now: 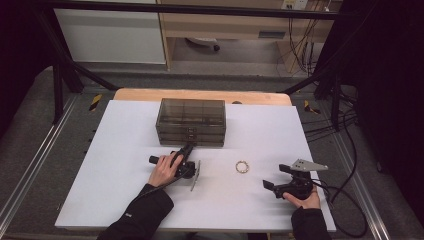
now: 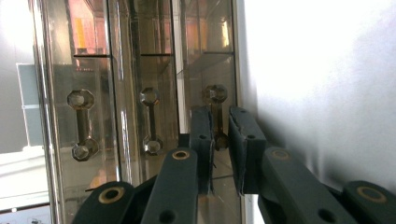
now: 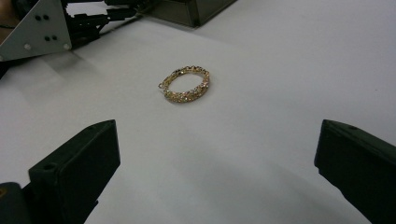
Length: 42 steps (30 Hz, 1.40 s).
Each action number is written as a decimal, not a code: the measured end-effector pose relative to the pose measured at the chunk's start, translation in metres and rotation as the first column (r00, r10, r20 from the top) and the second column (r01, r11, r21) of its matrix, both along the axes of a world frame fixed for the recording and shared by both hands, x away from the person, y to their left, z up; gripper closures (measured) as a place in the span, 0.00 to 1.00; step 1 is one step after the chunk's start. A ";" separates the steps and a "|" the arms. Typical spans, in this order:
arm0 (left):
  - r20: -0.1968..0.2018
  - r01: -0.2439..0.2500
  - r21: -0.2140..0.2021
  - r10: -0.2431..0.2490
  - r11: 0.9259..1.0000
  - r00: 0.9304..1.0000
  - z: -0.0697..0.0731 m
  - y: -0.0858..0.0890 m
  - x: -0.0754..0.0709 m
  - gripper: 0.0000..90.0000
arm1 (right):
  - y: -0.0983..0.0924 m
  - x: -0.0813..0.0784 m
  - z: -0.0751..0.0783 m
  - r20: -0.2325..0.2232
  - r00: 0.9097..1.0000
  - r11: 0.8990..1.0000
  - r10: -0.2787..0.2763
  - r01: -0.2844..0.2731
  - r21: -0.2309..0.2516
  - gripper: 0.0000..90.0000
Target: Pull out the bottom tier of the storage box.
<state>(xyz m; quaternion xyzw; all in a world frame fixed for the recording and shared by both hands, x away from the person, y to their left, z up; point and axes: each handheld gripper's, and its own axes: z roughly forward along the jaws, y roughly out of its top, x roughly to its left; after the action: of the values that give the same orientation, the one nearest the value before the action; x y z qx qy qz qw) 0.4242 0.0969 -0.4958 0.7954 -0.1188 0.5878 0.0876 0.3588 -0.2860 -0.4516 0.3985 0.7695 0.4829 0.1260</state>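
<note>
Gripping drawer handle (image 2: 216,116), left tongs (image 2: 222,140) near-closed.

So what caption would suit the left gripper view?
Left gripper closing its jaws on the lowest drawer handle of a smoky clear drawer box.

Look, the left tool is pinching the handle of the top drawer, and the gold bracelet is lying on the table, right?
Not quite. The left tool is pinching the handle of the bottom drawer, the one next to the table, as the left gripper view shows. The gold bracelet does lie on the table.
</note>
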 end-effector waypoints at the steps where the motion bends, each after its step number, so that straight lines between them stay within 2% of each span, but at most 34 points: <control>1: -0.003 0.007 -0.006 -0.007 1.000 1.000 0.000 0.000 0.000 0.88 | 0.000 0.000 0.000 -0.001 1.000 1.000 0.000 0.000 -0.001 0.01; 5: -0.008 0.025 -0.028 -0.025 0.999 1.000 0.005 0.001 -0.002 0.78 | 0.000 0.000 0.000 0.000 1.000 1.000 -0.001 0.001 0.001 0.01; 10: -0.042 0.024 -0.066 -0.027 0.998 0.999 0.010 0.006 0.004 0.68 | -0.001 0.000 0.001 0.001 1.000 1.000 -0.001 0.001 0.002 0.01; 16: -0.067 0.005 -0.062 -0.009 0.998 0.998 0.008 0.010 0.010 0.67 | 0.000 0.000 0.000 0.000 1.000 1.000 -0.002 0.002 0.001 0.01; 26: -0.088 0.012 -0.085 -0.019 0.996 0.996 0.011 0.013 0.013 0.76 | 0.000 0.000 0.000 -0.001 1.000 1.000 -0.001 0.001 0.001 0.01; 42: -0.091 0.021 -0.074 -0.027 0.997 0.996 0.012 0.015 0.008 0.76 | -0.001 0.000 0.001 0.000 1.000 1.000 -0.002 0.002 0.001 0.01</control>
<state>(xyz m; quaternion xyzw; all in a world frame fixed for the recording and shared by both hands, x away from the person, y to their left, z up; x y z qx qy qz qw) 0.4319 0.1115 -0.4838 0.8164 -0.1027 0.5535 0.1288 0.3585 -0.2866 -0.4510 0.3992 0.7688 0.4833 0.1263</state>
